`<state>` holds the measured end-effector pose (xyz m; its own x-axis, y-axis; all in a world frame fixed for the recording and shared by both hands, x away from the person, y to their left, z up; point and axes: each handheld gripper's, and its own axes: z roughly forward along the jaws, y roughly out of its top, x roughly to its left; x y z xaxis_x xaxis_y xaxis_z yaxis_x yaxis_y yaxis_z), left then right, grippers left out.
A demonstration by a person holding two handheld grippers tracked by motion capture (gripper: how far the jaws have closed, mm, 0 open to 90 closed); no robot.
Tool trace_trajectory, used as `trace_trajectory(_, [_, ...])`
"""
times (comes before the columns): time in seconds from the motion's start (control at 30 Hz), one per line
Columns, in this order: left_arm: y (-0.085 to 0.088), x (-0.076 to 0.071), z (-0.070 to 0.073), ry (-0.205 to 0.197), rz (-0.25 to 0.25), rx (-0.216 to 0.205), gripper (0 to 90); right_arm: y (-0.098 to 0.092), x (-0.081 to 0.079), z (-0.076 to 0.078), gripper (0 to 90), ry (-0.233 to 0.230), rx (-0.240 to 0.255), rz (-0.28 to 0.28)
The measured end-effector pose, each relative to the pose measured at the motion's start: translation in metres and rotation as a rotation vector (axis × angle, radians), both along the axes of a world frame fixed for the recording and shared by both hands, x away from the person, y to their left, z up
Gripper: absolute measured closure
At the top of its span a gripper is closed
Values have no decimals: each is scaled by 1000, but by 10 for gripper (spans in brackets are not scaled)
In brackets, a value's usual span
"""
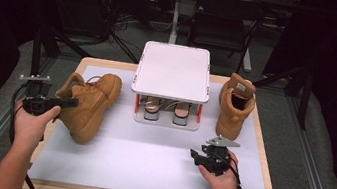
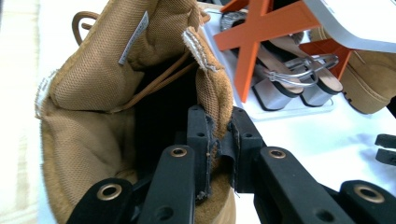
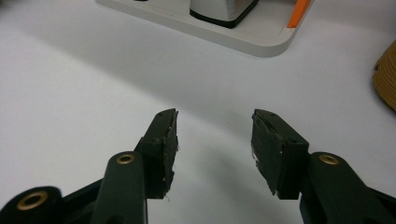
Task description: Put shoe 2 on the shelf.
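A tan lace-up boot [image 1: 92, 103] is tilted at the left of the white mat [image 1: 146, 162]. My left gripper [image 1: 71, 103] is shut on its collar. In the left gripper view the jaws pinch the padded rim of the boot [image 2: 93, 84], one jaw inside the opening and one outside, gripper [image 2: 219, 135]. A second tan boot [image 1: 235, 107] stands upright at the right. My right gripper [image 1: 196, 157] hovers low over the mat in front of it, open. Nothing sits between its jaws in the right gripper view, gripper [image 3: 215, 140].
A white two-level shoe rack [image 1: 173, 72] with orange side struts [image 2: 261, 28] stands at the middle back. A pair of heeled sandals [image 1: 166, 109] sits on its lower shelf. The rack base [image 3: 252, 37] lies ahead of the right gripper, with the boot's sole [image 3: 387, 74] at its right.
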<state>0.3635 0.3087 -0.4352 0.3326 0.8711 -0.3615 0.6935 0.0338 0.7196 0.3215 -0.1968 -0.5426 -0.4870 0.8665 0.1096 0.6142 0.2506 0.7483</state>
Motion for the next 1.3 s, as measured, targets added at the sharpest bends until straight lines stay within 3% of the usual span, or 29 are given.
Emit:
trace_trajectory(0.13, [-18,8,4,1,-26,27,810,-1,0,0,507,5,-3,-1])
trace_trajectory(0.33, [-33,17,5,9,-62,30,808,-3,0,1,507,0,5,-2])
trace_trajectory(0.73, [-43,19,-10,-4,-95,-53,796,-2,0,0,507,6,2,1])
trace_trajectory(1.3, [-59,14,-25,-15,-134,-40,779,-2,0,1,507,4,4,-4])
